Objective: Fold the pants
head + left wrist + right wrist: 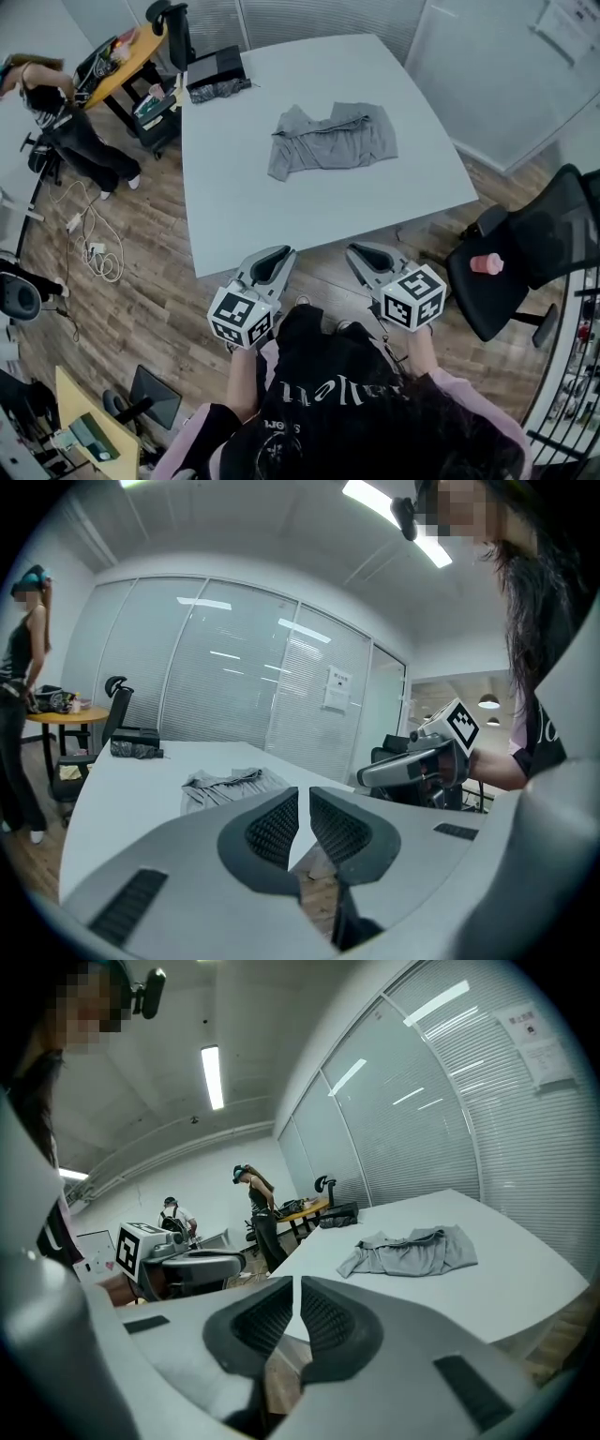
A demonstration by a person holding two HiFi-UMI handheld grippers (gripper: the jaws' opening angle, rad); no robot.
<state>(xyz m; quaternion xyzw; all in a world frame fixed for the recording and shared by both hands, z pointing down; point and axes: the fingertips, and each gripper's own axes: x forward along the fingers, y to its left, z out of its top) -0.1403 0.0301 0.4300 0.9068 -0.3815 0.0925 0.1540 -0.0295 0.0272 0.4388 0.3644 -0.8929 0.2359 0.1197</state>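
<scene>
Grey pants (330, 139) lie crumpled and partly folded over near the far middle of the white table (281, 211). Both gripper views show the pants well ahead of the jaws (225, 785) (412, 1251). My left gripper (284, 251) and right gripper (353, 249) hover side by side off the table's near edge, over the wooden floor, pointing toward the table. The left gripper's (304, 794) jaws stand almost together with only a thin slit and nothing between them. The same holds for the right gripper (296, 1283). Neither touches the pants.
A dark folded garment (217, 80) rests at the table's far left corner. A black office chair (525, 253) with a pink object (486, 264) on its seat stands right of the table. A person (66, 122) stands by an orange desk (122, 61) at far left; cables (98, 253) lie on the floor.
</scene>
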